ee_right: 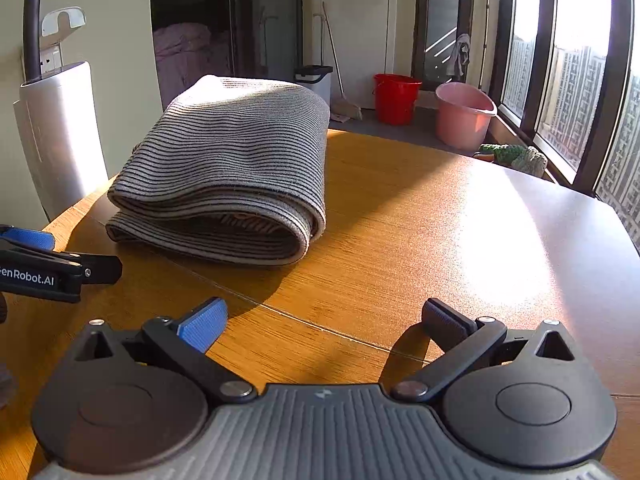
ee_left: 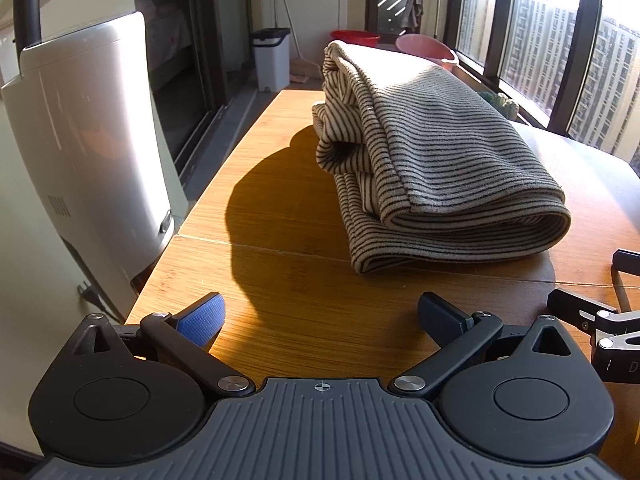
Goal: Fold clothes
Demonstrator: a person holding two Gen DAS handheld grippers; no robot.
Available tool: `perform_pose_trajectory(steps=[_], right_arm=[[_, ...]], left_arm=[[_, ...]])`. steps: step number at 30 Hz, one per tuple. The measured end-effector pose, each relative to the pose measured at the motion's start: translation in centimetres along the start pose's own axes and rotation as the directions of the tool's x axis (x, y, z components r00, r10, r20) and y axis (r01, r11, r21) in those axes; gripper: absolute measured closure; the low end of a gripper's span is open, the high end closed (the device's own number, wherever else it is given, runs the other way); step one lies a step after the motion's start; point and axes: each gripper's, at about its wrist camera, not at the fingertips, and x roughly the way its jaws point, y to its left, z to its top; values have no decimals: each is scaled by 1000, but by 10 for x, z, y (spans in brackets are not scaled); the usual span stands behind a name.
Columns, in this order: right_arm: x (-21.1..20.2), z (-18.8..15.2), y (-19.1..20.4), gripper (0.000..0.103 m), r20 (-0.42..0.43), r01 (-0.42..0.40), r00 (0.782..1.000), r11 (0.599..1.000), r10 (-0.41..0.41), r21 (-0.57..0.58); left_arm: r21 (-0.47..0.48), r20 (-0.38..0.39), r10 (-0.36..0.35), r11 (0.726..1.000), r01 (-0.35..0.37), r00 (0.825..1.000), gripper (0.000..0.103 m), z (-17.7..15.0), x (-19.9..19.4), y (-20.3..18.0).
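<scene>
A soft ribbed striped garment [ee_left: 432, 152] lies folded in a thick rounded bundle on the wood-grain surface [ee_left: 288, 280], near its left edge beside a smooth silver appliance [ee_left: 88, 152]. The left tongs [ee_left: 320, 320] and right tongs [ee_right: 324, 326] both stand spread apart, empty, low over bare wood. Wide sunlit surface lies open right of the bundle.

The left gripper [ee_left: 320, 322] is wide apart, holding nothing; the folded stripy cloth [ee_left: 432, 168] rests on the worktop [ee_left: 288, 240], maybe a shirt.
</scene>
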Motion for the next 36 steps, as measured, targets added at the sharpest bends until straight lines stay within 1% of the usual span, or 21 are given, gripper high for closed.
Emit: perform_pose_trajectory(steps=[5, 6, 8, 10, 13, 18, 24, 27, 29, 31, 32, 36], right_arm=[[1, 1, 2, 0, 0, 1, 1000, 1000, -1, 0], [1, 1, 2, 0, 0, 1, 1000, 1000, -1, 0], [1, 1, 2, 0, 0, 1, 1000, 1000, -1, 0], [1, 1, 2, 0, 0, 1, 1000, 1000, -1, 0], [0, 1, 1, 0, 0, 1, 1000, 1000, -1, 0], [0, 1, 1, 0, 0, 1, 1000, 1000, -1, 0], [1, 1, 2, 0, 0, 1, 1000, 1000, -1, 0], [0, 1, 1, 0, 0, 1, 1000, 1000, -1, 0], [0, 1, 1, 0, 0, 1, 1000, 1000, -1, 0], [0, 1, 1, 0, 0, 1, 1000, 1000, -1, 0], [0, 1, 1, 0, 0, -1, 1000, 1000, 1, 0], [-1, 0, 0, 0, 0, -2, 1000, 1000, 2, -1]], left_arm=[[34, -30, -27, 999, 28, 999, 0, 6, 4, 1], [76, -26, -55, 995, 57, 998, 0, 6, 5, 0], [158, -21, -137, 978, 138, 990, 0, 4, 5, -3], [168, -21, -154, 973, 156, 988, 0, 2, 5, -4], [169, -7, -159, 973, 158, 987, 0, 2, 8, -8], [106, 55, -105, 989, 99, 993, 0, -2, 12, -14], [61, 85, -57, 997, 52, 995, 0, -6, 10, -20], [60, 85, -35, 998, 30, 996, 0, -5, 8, -21], [79, 111, -25, 997, 16, 994, 0, -7, 6, -24], [116, 141, -32, 993, 15, 989, 0, -11, 5, -28], [123, 141, -36, 992, 19, 989, 0, -11, 5, -27], [63, 111, -67, 996, 60, 992, 0, -9, 9, -18]])
